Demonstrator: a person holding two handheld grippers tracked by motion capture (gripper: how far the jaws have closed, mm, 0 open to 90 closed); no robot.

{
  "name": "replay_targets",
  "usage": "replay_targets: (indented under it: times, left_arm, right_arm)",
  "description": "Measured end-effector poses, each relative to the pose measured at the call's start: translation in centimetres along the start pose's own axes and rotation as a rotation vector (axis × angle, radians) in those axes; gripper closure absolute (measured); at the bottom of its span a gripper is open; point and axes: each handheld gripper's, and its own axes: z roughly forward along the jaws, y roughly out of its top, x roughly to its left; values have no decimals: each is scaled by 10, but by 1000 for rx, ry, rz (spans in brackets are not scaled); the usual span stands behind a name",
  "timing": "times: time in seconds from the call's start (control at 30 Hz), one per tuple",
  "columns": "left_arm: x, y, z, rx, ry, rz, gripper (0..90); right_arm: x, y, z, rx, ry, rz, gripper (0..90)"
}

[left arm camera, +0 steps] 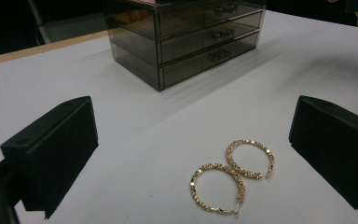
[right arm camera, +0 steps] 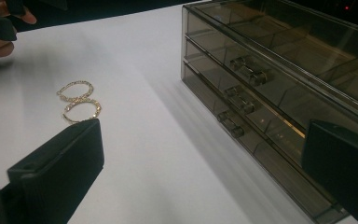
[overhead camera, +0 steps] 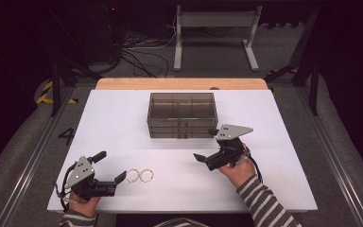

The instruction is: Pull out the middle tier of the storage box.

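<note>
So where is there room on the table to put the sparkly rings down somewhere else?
The white table is bare to the left of the smoky clear plastic drawer box, and between the box and the two gold hoop earrings. It is crowded near the earrings, beside the left gripper, and by the box front where the right gripper hovers.

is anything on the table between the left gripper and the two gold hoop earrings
Nothing visible is. The left gripper is open, and the two hoop earrings lie side by side on bare white table just ahead of its fingers. The drawer box sits farther back, beyond the earrings.
</note>
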Motion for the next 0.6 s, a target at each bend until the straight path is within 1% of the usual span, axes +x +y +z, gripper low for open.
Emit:
replay_targets:
  times: [0.07, 0.1, 0.2, 0.3, 0.4, 0.43, 0.5, 0.6]
  left_arm:
    - [0, 0, 0, 1, -1, 0, 18]
    - [0, 0, 0, 2, -2, -2, 18]
    - [0, 0, 0, 3, -2, 1, 18]
    - [0, 0, 0, 10, -6, 0, 19]
    - [-1, 0, 0, 6, -6, 1, 20]
    - [-1, 0, 0, 5, -5, 0, 20]
    - [0, 0, 0, 5, -5, 6, 20]
    - [-1, 0, 0, 5, -7, 2, 20]
  right_arm:
    - [1, 3, 3, 4, 5, -9, 4]
    - [3, 6, 6, 10, 11, -24, 4]
    - [4, 8, 8, 23, 19, -36, 8]
    - [7, 11, 11, 35, 20, -57, 17]
    - [8, 14, 14, 54, 20, -64, 21]
    - [8, 15, 16, 66, 22, -75, 22]
    - [9, 15, 17, 69, 24, -78, 26]
    - [12, 18, 15, 73, 42, -108, 58]
